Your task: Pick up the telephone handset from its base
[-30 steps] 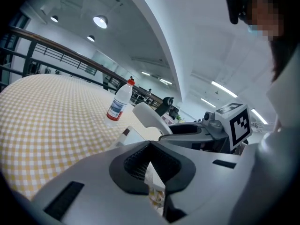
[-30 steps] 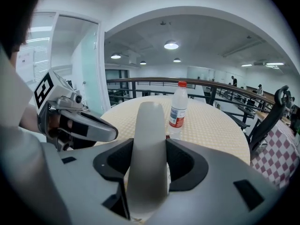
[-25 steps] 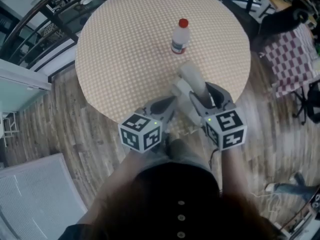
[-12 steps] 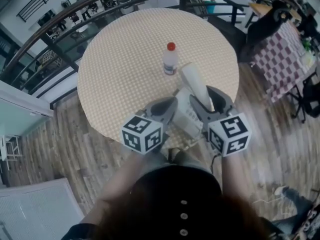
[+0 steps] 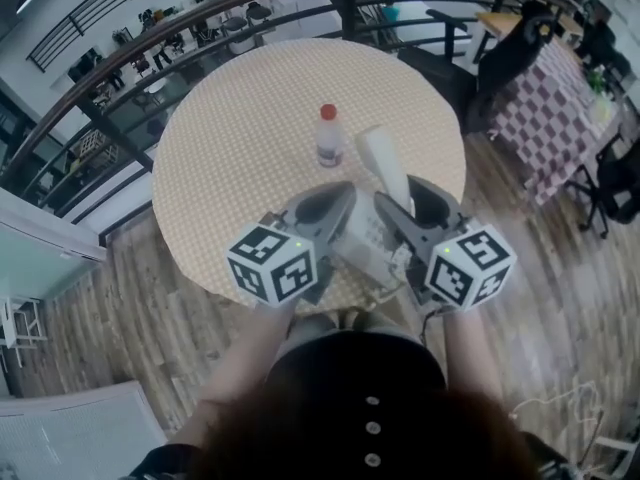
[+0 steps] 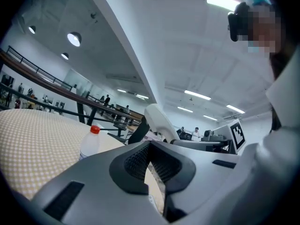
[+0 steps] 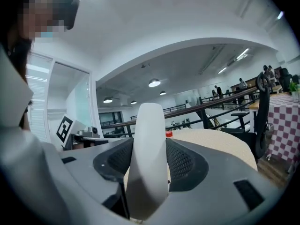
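Note:
The white telephone handset stands between the jaws of my right gripper, which is shut on its lower part. The handset rises tilted above the white base, whose keys show between the two grippers. My left gripper lies along the base's left side. Its pads meet at the tips, and I see nothing clamped between them. In the left gripper view the handset pokes up just beyond the jaws.
A clear bottle with a red cap stands on the round checked table, just beyond the handset's tip. The phone sits near the table's front edge. Railings, a chair and a table with a checked cloth lie to the right.
Both grippers have come up toward my head and look larger. The handset has risen with the right gripper and now reaches up beside the bottle.

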Demonstrator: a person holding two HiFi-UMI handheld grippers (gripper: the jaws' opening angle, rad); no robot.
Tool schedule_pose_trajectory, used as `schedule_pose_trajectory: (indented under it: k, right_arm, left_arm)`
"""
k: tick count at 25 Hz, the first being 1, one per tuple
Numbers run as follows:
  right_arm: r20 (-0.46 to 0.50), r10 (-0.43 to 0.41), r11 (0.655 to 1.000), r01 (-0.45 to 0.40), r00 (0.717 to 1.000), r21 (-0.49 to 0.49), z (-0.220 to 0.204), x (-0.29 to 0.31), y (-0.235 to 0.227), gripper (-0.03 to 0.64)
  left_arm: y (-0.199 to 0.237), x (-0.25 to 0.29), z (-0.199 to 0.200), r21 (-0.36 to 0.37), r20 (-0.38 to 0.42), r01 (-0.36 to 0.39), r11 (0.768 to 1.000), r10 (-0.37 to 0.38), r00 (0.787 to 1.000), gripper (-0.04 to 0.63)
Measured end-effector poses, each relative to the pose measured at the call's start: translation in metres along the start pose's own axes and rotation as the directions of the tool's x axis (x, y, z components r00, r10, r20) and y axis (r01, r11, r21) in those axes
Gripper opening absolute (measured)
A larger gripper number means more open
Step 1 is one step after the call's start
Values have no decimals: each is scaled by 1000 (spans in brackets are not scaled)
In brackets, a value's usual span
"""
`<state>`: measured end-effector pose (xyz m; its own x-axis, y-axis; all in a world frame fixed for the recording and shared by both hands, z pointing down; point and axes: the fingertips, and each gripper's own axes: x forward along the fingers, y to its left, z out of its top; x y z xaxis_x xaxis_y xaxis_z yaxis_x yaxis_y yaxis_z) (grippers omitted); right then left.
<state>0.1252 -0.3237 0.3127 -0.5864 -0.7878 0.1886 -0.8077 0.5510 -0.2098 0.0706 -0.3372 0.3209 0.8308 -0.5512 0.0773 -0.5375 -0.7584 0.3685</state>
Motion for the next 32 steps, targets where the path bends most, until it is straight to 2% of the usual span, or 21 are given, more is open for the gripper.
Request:
schedule_pose_trajectory:
  k: [9, 20, 25, 32]
  right_arm:
    - [110, 37, 993, -49, 993, 104, 6, -18, 5, 221]
    - [128, 24, 946, -64, 992, 316, -7, -23, -15, 221]
    - [138, 3, 942, -49, 990, 333, -7, -24, -18, 221]
    - [124, 55, 933, -95, 991, 347, -12, -20, -15, 221]
  left_arm:
    - [-4, -2, -4, -36, 15, 4, 999, -4, 1000, 8]
    - [-1, -5, -27, -97, -31, 3, 995, -6, 1000, 8]
    - [0, -5, -26, -100, -27, 3, 995, -5, 1000, 8]
    - [1, -4, -32, -106, -38, -1, 994, -3, 999, 8]
